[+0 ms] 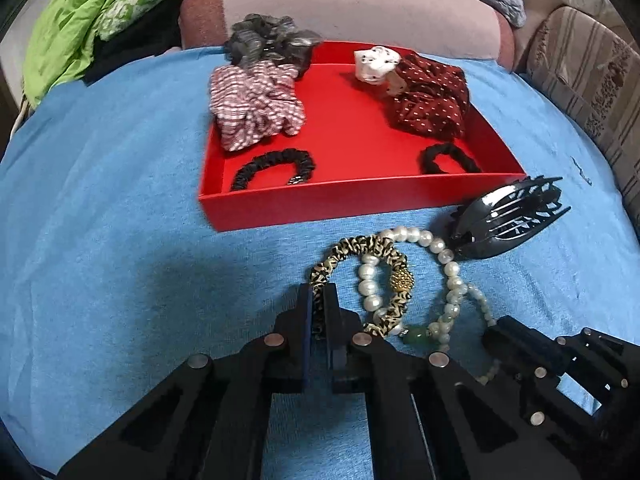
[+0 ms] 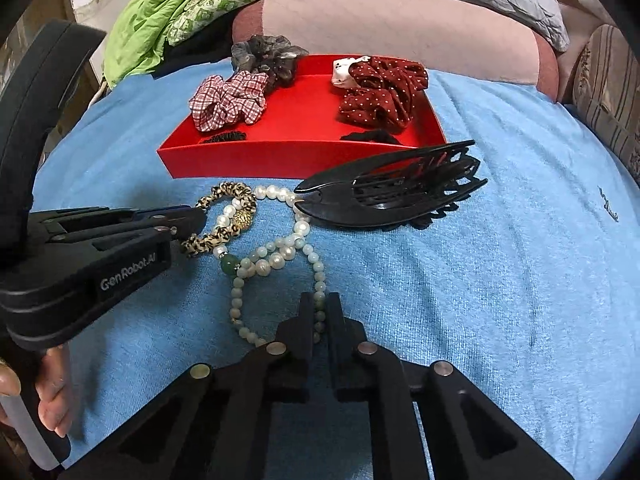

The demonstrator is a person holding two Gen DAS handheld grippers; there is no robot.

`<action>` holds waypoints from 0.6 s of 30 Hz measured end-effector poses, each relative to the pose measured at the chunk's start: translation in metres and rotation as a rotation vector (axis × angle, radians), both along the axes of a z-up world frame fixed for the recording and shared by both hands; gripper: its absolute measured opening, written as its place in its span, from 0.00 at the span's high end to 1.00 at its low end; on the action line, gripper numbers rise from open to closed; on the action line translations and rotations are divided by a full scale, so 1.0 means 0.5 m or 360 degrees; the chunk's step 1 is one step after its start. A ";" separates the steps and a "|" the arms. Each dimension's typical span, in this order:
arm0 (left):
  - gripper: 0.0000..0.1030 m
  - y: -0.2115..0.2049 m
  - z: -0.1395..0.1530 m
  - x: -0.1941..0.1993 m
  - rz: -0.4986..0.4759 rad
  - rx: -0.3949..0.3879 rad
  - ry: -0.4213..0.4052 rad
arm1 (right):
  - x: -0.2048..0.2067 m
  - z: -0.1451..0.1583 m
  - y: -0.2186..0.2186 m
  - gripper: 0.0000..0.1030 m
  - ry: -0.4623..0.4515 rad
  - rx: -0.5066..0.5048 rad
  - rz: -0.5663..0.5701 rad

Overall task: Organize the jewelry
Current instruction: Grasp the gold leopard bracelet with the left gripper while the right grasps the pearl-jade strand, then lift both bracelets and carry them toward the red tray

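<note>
Blue bedspread point(image 1: 100, 240) carries red tray point(image 1: 320, 210) w/ scrunchies. Left tool point(image 1: 318, 300) clamped on leopard tie point(image 1: 360, 246), right tool point(image 2: 320, 308) on pale bead bracelet point(image 2: 236, 304), both just before tray. Step: untangling pile; next, probably pull apart gently.

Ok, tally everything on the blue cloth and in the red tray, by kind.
Scrunchies: 4 (grey scrunchie, checked scrunchie, maroon scrunchie, white spotted scrunchie)
Thin black hair ties: 2 ()
Leopard-print hair tie: 1
Bracelets: 2, tangled, as far as I can tell (white pearl bracelet, pale green bead bracelet)
Black claw clip: 1
Total: 10
</note>
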State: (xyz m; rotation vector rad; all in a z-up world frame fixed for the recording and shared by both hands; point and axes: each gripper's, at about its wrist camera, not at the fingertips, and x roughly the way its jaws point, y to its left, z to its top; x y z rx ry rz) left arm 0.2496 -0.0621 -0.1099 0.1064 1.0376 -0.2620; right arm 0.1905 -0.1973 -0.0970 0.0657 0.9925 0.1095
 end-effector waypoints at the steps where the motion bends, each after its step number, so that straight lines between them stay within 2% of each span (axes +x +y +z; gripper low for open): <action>1: 0.96 0.006 0.003 -0.001 0.0011 -0.0005 0.0001 | 0.000 0.001 -0.004 0.94 0.0005 0.0010 -0.0003; 11: 0.96 0.038 0.051 -0.024 0.0043 -0.0033 -0.0056 | -0.009 0.011 -0.048 0.94 0.0033 0.0176 -0.0063; 18: 0.96 0.031 0.083 -0.052 0.0033 -0.0048 -0.0095 | -0.023 0.039 -0.058 0.94 -0.0007 0.0213 -0.0067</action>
